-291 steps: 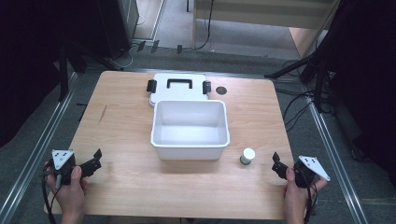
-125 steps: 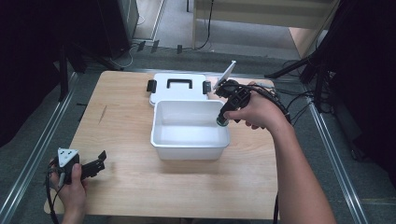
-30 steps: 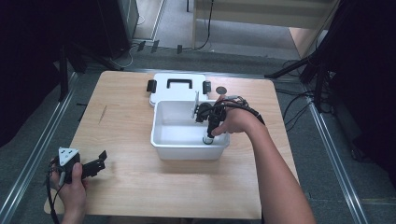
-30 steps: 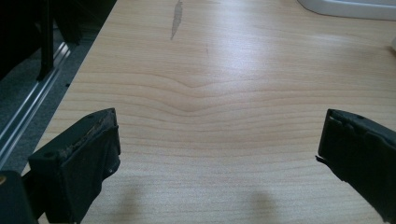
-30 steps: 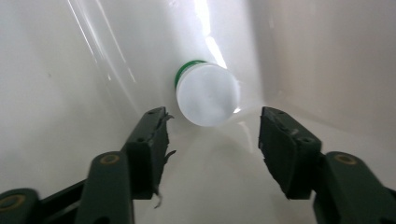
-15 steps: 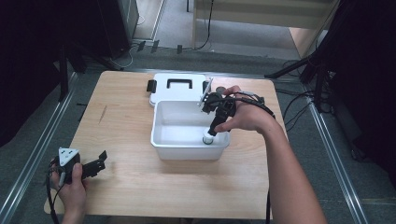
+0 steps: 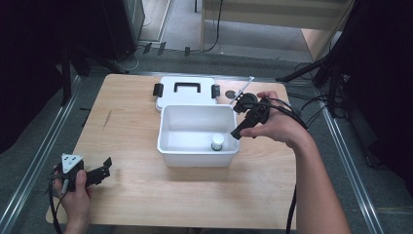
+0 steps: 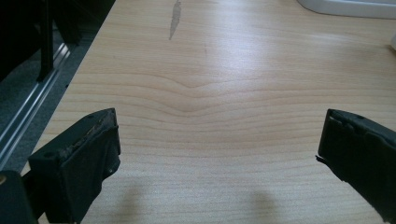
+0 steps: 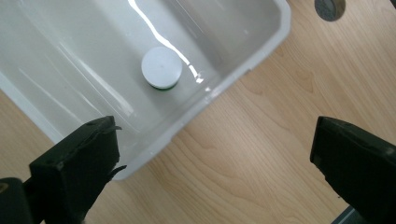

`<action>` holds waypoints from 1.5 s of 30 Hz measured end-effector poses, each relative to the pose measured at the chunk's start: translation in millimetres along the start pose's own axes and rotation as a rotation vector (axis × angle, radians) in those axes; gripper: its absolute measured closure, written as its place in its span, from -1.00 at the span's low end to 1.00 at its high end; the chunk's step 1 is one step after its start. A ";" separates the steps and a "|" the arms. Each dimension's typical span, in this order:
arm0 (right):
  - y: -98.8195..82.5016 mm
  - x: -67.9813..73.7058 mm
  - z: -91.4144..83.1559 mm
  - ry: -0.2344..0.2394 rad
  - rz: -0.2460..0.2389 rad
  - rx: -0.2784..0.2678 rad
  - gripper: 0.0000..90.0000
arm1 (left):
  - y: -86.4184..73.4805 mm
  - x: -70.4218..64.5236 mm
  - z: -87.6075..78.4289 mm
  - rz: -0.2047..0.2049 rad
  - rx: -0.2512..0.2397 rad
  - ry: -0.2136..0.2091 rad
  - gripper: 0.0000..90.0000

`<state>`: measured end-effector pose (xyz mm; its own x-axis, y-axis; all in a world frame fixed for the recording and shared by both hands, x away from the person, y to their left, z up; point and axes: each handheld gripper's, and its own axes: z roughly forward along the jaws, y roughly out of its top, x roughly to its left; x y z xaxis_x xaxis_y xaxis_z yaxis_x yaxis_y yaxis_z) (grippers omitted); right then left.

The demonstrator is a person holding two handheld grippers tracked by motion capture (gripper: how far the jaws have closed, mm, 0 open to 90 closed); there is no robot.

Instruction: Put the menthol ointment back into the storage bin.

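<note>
The small white-capped jar [image 7: 217,142] stands upright on the floor of the white plastic bin [image 7: 168,146], near the bin's right wall and toward the person's side — its long axis runs straight up, the flat cap facing the ceiling. In the right gripper view the cap is a plain white disc with a thin green band peeking out beneath it.

The right gripper [image 7: 245,122] hangs just outside the bin's right rim, above the wooden table [image 7: 131,195], jaws spread wide with nothing between them. The left gripper [image 7: 97,170] rests low at the near left corner of the table, well apart from the bin, and its jaws stand apart too, over bare wood.

The jar looks light and rigid, probably smooth plastic, so a little slippery. I'd judge the sides just under the cap the best place to pinch it, coming from above, since the bin walls crowd any sideways approach. The bin's lid [image 7: 185,92] (black handle, black latches) lies flat just behind the bin.
</note>
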<state>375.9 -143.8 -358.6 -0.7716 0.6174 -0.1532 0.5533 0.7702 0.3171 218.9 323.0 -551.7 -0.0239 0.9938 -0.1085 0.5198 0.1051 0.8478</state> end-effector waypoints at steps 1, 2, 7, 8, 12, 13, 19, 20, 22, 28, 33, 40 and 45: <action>-9.8 -4.3 0.6 0.004 0.029 -0.020 -0.98 | 0.3 0.1 0.2 0.009 0.006 0.000 -1.00; -15.2 -6.6 1.0 0.006 0.050 -0.032 -0.98 | 0.4 0.0 0.3 0.010 0.008 0.000 -1.00; -40.9 -18.7 7.6 0.026 0.142 -0.078 -1.00 | 0.4 0.2 0.5 0.004 0.009 -0.001 -1.00; -53.3 -24.0 11.8 0.022 0.181 -0.105 -1.00 | 0.4 0.3 0.6 0.003 0.010 -0.003 -1.00; -77.0 -31.9 18.6 0.019 0.246 -0.154 -1.00 | 0.4 0.5 0.6 0.002 0.010 -0.004 -1.00; -77.0 -31.9 18.6 0.019 0.246 -0.154 -1.00 | 0.4 0.5 0.6 0.002 0.010 -0.004 -1.00; -112.5 -37.7 32.5 -0.063 0.347 -0.199 -1.00 | 0.5 1.0 0.8 -0.006 0.011 -0.008 -1.00; -125.3 -37.1 39.8 -0.082 0.374 -0.237 -1.00 | 0.4 0.9 0.8 -0.005 0.008 -0.008 -1.00; -135.3 -34.9 45.0 -0.082 0.398 -0.269 -1.00 | 0.4 1.2 0.6 -0.006 0.010 -0.009 -1.00; -167.9 -24.7 66.7 -0.102 0.446 -0.357 -1.00 | 0.3 1.0 0.8 -0.006 0.008 -0.009 -1.00; -193.9 -18.0 78.1 -0.105 0.493 -0.433 -1.00 | 0.4 0.6 0.6 0.001 0.009 -0.007 -1.00; -241.3 -1.7 93.7 -0.128 0.574 -0.549 -1.00 | 0.3 -0.2 0.4 0.008 0.008 -0.003 -1.00; -266.6 8.0 99.1 -0.133 0.612 -0.596 -1.00 | 0.2 -1.0 0.4 0.012 0.008 -0.003 -1.00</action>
<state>253.2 -328.3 -537.1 -0.3281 0.9384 0.1079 0.5739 0.1073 0.8119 219.4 322.0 -551.6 -0.0152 0.9948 -0.1003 0.5268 0.0932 0.8449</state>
